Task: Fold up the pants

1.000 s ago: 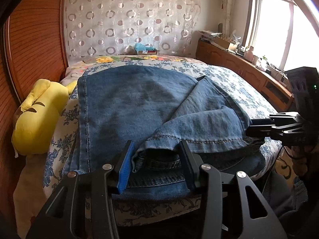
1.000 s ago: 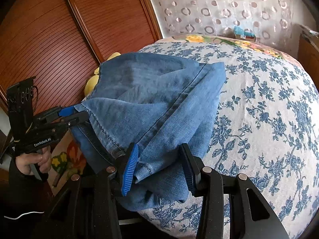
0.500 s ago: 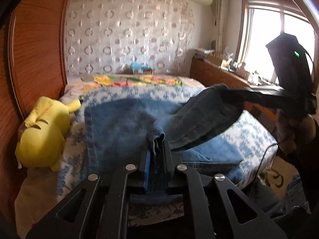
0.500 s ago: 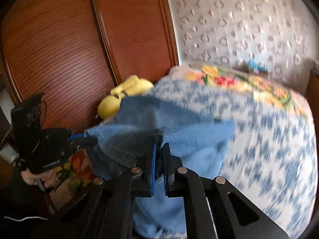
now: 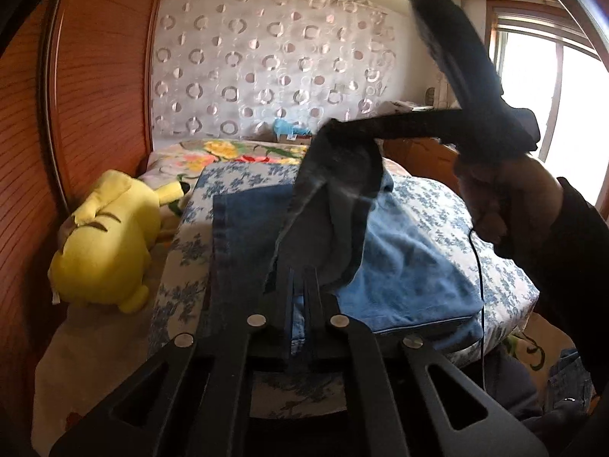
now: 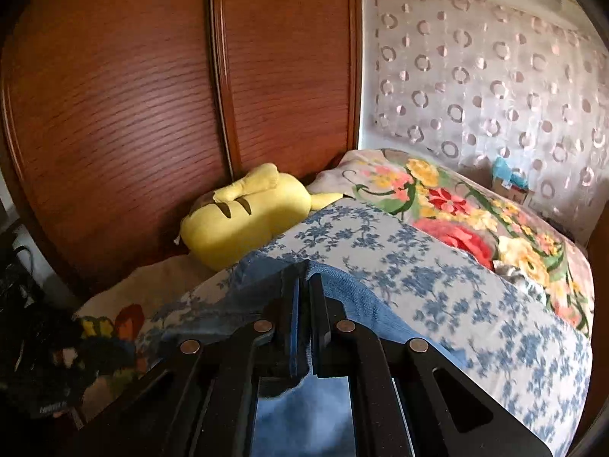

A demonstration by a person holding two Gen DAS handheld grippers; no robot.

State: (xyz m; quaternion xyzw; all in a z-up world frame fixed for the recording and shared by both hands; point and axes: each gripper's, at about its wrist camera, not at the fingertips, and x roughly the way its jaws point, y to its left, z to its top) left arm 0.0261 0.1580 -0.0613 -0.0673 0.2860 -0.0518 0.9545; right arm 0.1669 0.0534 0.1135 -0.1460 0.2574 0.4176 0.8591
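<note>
Left gripper (image 5: 302, 282): jaws drawn nearly together, a fold of the pants (image 5: 247, 251) pinched between them. The clamped denim edge is raised off the bed (image 5: 495, 266) and rises in a dark, twisted band up and to the right.

Right gripper (image 6: 306, 297): jaws also drawn close, clamped on a blue denim edge seen directly at the fingertips in its own view. In the left wrist view the same tool (image 5: 437, 129) is held high above the bed by a hand (image 5: 506, 190), and the upper end of the lifted denim band is gripped at its tip.

Pants location: lying on the blue-flowered cover of the bed, with the darker portion flat toward the wardrobe side and a lighter blue portion (image 5: 411, 278) spread toward the window side, reaching the near edge of the bed. Only the gripped fold is lifted clear.

A yellow plush toy (image 5: 102, 243) is noted beside the bed cover, against the wooden wardrobe (image 6: 114, 114). A multicoloured floral quilt (image 6: 456, 205) is seen at the far end of the bed, below a circle-patterned curtain (image 5: 266, 68). A small blue item (image 5: 285, 127) near the curtain cannot be identified.
</note>
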